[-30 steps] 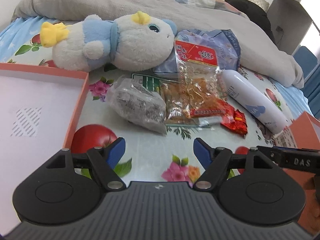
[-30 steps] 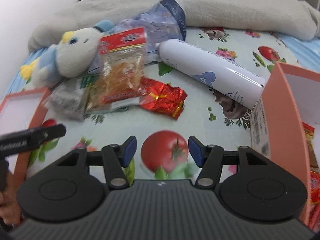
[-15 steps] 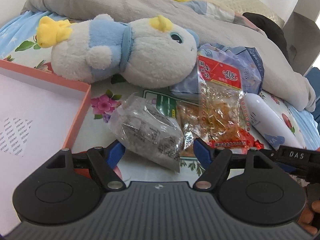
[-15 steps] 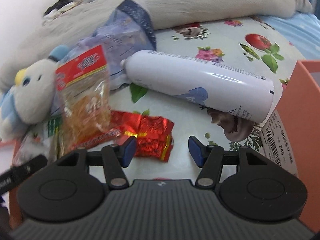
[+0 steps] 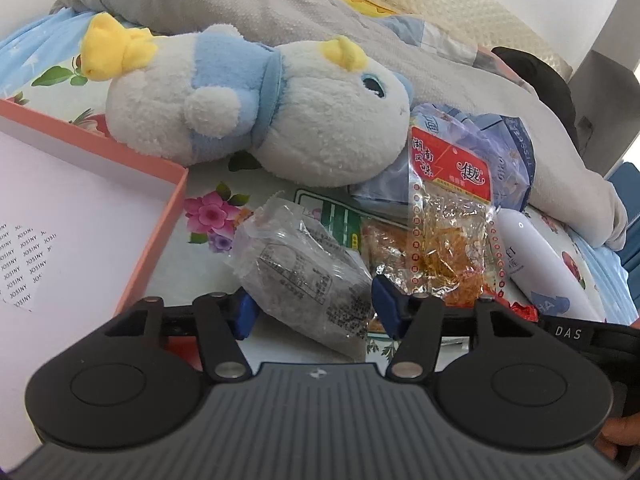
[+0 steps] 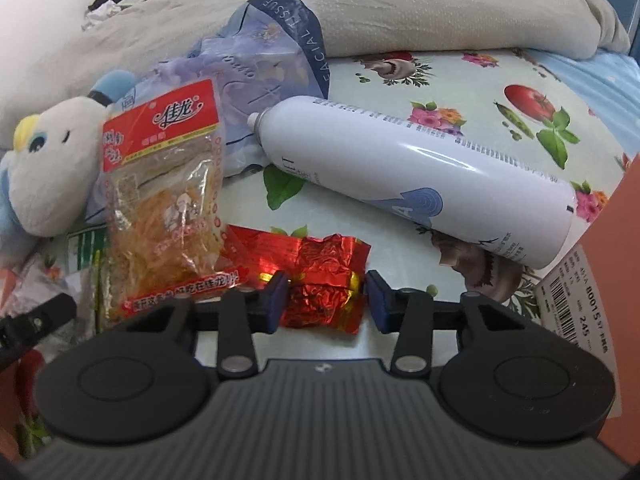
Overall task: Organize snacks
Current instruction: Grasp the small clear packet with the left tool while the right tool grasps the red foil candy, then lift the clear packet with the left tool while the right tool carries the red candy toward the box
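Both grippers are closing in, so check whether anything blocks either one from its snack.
Nothing visible does. The left gripper straddles the clear grey packet; the right gripper straddles the red foil packet, jaws just closing.

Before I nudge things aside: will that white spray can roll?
Likely yes. The white spray can lies on its side on the flowered sheet, round and glossy, so probably slippery. Its base end sits beside the orange box, which may stop it.
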The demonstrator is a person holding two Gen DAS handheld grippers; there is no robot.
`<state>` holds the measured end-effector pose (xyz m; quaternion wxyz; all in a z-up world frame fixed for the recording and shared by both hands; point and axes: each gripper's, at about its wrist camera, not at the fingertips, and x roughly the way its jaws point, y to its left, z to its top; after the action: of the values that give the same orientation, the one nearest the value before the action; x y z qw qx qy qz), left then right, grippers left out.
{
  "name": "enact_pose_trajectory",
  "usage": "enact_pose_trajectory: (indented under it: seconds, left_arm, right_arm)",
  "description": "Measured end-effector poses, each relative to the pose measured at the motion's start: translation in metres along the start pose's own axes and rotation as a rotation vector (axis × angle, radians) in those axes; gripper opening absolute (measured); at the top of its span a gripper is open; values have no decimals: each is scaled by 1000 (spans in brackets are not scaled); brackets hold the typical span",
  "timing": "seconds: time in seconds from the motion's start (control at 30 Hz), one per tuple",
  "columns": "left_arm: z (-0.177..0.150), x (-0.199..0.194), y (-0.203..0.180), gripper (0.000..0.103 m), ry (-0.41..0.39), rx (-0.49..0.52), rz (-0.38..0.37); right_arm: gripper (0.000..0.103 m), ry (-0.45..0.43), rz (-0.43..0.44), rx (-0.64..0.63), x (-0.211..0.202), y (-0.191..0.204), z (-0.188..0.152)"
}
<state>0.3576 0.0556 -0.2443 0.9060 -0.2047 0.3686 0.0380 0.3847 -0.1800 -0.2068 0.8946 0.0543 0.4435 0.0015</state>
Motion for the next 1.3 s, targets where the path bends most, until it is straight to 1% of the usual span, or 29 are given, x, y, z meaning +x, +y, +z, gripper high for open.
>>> enact_pose_trajectory:
  seconds: [0.03, 0.13, 0.17, 0.3, 0.47, 0.63, 0.8, 1.17, 1.3]
  left_arm:
    - [0, -1, -1, 57, -4, 6, 2]
    - [-1, -5, -2, 52, -5, 11, -1]
    - [-2, -6, -2, 46, -2, 15, -2]
    - [-8, -12, -5, 42, 7, 21, -18]
    - [-16, -26, -9, 33, 9, 25, -29]
    - [-26, -42, -11, 26, 20, 18, -46]
    - [-40, -61, -14, 22, 38, 29, -59]
    - [-78, -105, -36, 19, 65, 106, -85]
    - [-90, -125, -43, 19, 74, 127, -87]
  right_arm:
    - [40, 3, 0, 1, -1, 0, 0]
    - [39, 8, -5, 3, -5, -3, -3]
    - [39, 9, -4, 5, -7, -4, -4]
    - [39, 9, -7, 1, -18, -7, -11]
    - [39, 11, -3, -9, -33, -12, -23]
    - [39, 4, 12, -9, -50, -18, -35]
    - [39, -1, 24, -24, -70, -16, -52]
    - [38, 10, 72, -50, -109, -20, -103]
    - [38, 39, 64, -53, -118, -25, -118]
